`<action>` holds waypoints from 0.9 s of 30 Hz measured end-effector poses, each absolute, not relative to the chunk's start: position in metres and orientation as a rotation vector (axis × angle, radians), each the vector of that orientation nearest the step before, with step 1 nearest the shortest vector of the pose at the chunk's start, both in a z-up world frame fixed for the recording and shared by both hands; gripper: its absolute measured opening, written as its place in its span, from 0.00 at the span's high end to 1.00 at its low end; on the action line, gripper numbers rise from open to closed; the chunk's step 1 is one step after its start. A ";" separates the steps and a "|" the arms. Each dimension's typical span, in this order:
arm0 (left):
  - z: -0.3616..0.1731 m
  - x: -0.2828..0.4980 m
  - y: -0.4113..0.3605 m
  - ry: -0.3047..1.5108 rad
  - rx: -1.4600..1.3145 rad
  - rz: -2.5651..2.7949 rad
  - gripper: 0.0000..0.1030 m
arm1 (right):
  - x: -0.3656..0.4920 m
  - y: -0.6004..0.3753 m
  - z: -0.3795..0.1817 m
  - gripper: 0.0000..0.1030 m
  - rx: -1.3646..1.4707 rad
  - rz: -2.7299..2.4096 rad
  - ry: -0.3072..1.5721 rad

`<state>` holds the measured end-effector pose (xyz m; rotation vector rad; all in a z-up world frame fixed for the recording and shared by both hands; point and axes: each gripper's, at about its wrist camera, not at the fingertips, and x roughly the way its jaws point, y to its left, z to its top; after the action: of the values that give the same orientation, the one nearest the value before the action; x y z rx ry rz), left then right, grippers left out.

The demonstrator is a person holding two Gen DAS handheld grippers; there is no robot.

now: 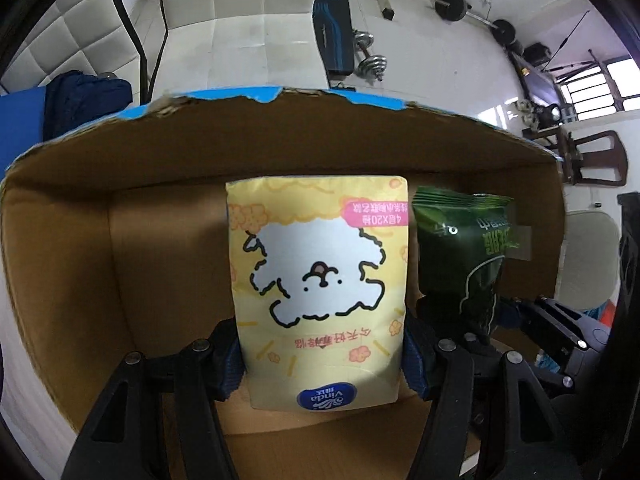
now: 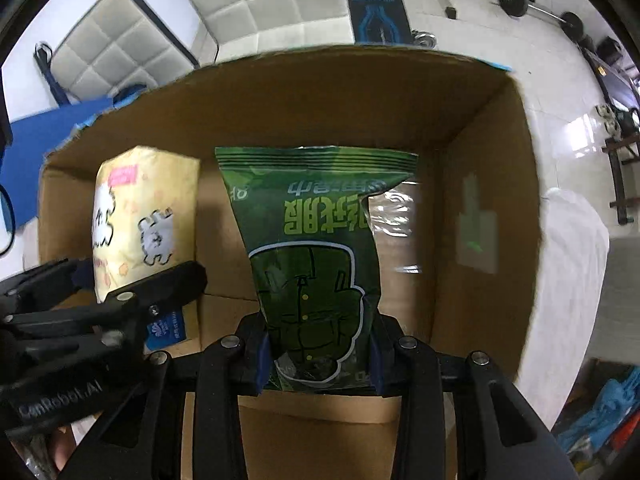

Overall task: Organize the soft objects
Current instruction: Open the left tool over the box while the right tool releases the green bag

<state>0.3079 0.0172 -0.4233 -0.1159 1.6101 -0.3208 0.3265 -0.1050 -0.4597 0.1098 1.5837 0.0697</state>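
Yellow tissue pack [image 1: 318, 292], centre of the left view, clamped across its lower sides by the left tool [image 1: 324, 360]; green snack bag [image 2: 316, 264], centre of the right view, pinched at its lower end by the right tool [image 2: 318, 354]. Both held lengthwise over the open cardboard box [image 2: 480, 184], side by side and apparently apart, presumably for lowering in without crushing. Box walls close on all sides; dumbbell [image 1: 370, 56] and white padded panels [image 1: 236, 20] beyond the rim, clear of the path.

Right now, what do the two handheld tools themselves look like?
Both are matte black plastic linkages with silver pivot bolts and dark blue ribbed finger pads. The left tool carries faint "GenRobot.AI" lettering on its body; the right tool looks identical. No cables or sleeves visible.
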 end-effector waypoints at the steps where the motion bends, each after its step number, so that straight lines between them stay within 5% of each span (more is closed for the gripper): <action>1: -0.425 0.308 0.015 1.621 -0.112 -0.320 0.41 | 0.330 -0.103 -0.464 0.60 0.101 0.074 1.589; 4: -0.433 0.310 0.014 1.668 -0.130 -0.318 0.40 | 0.330 -0.095 -0.466 0.51 0.054 0.068 1.585; 6: -0.431 0.309 0.015 1.669 -0.122 -0.311 0.35 | 0.328 -0.093 -0.465 0.32 0.046 0.068 1.575; 9: -0.423 0.308 0.020 1.638 -0.108 -0.298 0.21 | 0.325 -0.092 -0.461 0.23 0.041 0.070 1.566; 14: -0.408 0.298 0.033 1.592 -0.085 -0.264 0.07 | 0.310 -0.094 -0.453 0.22 0.027 0.056 1.570; 18: -0.393 0.286 0.046 1.531 -0.073 -0.241 0.01 | 0.306 -0.096 -0.446 0.00 0.048 0.055 1.550; 27: -0.353 0.242 0.065 1.384 -0.031 -0.233 0.01 | 0.245 -0.097 -0.400 0.00 0.093 0.023 1.459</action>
<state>0.2417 0.0645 -0.3533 -0.0312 1.3843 -0.2327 0.2445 -0.0969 -0.4004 0.0926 1.4587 0.0231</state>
